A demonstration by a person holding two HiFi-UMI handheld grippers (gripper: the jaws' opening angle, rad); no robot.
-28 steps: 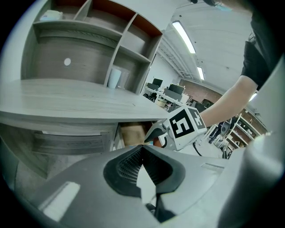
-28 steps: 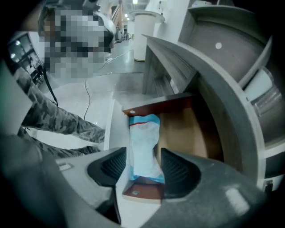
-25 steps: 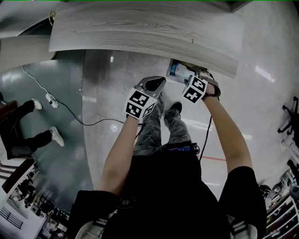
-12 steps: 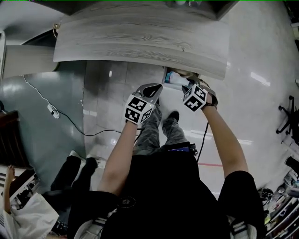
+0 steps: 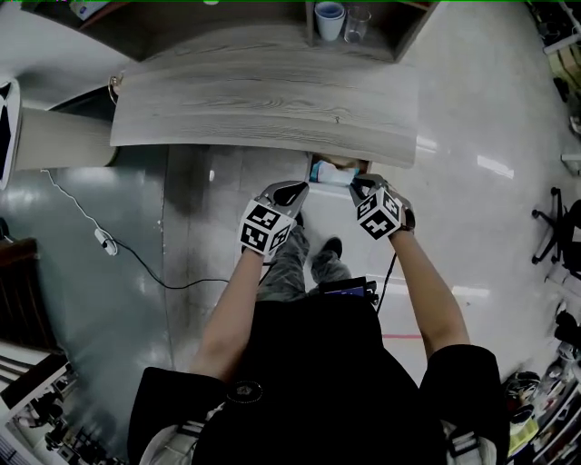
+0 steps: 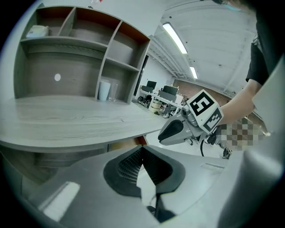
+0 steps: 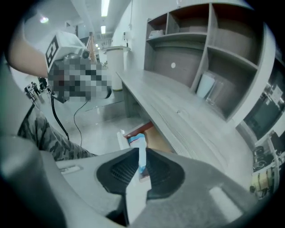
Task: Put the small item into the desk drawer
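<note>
The desk drawer [image 5: 320, 169] stands pulled out under the front edge of the grey wooden desk [image 5: 263, 100]. A small white and blue item [image 5: 341, 173] lies inside it, also seen in the right gripper view [image 7: 137, 139] within the drawer's red-brown rim [image 7: 136, 130]. My right gripper [image 5: 360, 187] hangs just above and in front of the drawer. Its jaws have just been closing and stand a narrow slit apart [image 7: 140, 156] with nothing between them. My left gripper [image 5: 294, 192] hovers to the left of the drawer, its pads together [image 6: 141, 149] and empty.
A shelf unit rises at the desk's back, with a blue-rimmed cup [image 5: 329, 18] and a clear glass [image 5: 357, 22] in one cubby. A black cable [image 5: 145, 238] trails over the shiny floor at left. An office chair [image 5: 556, 227] stands at far right.
The right gripper has lifted up out of the drawer and its jaws have narrowed; the item stays in the drawer. The left gripper rose a little. A person at left has left the view.
</note>
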